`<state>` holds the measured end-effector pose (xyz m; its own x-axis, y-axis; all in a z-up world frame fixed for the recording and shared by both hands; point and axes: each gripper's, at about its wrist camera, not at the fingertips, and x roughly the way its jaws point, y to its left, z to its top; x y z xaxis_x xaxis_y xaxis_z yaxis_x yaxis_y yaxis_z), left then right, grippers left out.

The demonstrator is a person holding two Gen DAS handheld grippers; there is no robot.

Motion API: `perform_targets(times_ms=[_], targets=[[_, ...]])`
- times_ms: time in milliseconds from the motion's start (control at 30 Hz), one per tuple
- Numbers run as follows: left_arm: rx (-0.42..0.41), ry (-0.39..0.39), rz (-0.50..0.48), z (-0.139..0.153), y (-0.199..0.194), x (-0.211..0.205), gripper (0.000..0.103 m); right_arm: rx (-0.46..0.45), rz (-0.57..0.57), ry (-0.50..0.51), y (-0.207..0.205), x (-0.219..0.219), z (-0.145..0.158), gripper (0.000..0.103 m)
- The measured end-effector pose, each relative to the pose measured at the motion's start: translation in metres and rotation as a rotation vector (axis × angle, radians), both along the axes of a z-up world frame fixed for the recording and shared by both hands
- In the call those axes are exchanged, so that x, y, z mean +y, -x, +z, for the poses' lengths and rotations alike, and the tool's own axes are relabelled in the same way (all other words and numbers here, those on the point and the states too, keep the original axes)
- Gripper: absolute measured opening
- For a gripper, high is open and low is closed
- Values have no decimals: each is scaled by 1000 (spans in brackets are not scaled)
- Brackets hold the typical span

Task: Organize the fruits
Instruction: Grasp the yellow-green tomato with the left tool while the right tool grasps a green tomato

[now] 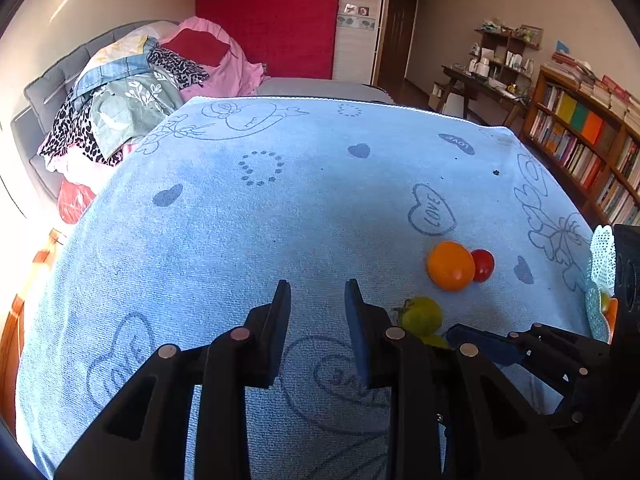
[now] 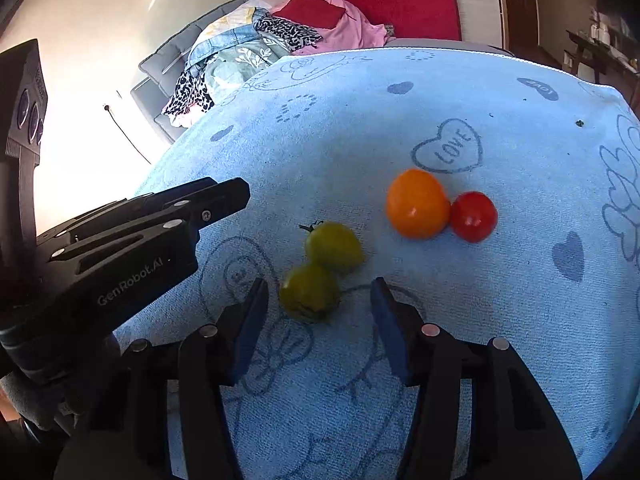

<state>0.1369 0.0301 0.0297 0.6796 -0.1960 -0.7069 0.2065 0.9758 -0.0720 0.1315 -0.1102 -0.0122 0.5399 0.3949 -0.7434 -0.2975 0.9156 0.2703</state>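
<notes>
right gripper [image 2: 318, 312] fingers spread wide around the near green tomato [image 2: 309, 293], second green tomato [image 2: 334, 246] touching it, orange fruit [image 2: 417, 203] against red tomato [image 2: 474, 216] on blue-toweled tabletop [image 2: 480, 320], left gripper [image 1: 318, 308] parted, holding nothing

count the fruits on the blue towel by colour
green: 2, touching each other, the nearer one between the open right gripper fingers
orange: 1
red: 1, touching the orange one
total: 4 on the blue towel
</notes>
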Motion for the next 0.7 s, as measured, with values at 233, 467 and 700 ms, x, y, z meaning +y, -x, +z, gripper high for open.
perform_targets(times_ms=[233, 467, 700], targets=[[16, 12, 2, -4, 0, -3, 48, -7, -3, 11, 12, -11, 1, 30], [21, 3, -57, -8, 7, -24, 51, -49, -70, 40, 31, -40, 8, 30], [21, -18, -128, -13, 11, -54, 51, -82, -114, 50, 44, -60, 12, 30]])
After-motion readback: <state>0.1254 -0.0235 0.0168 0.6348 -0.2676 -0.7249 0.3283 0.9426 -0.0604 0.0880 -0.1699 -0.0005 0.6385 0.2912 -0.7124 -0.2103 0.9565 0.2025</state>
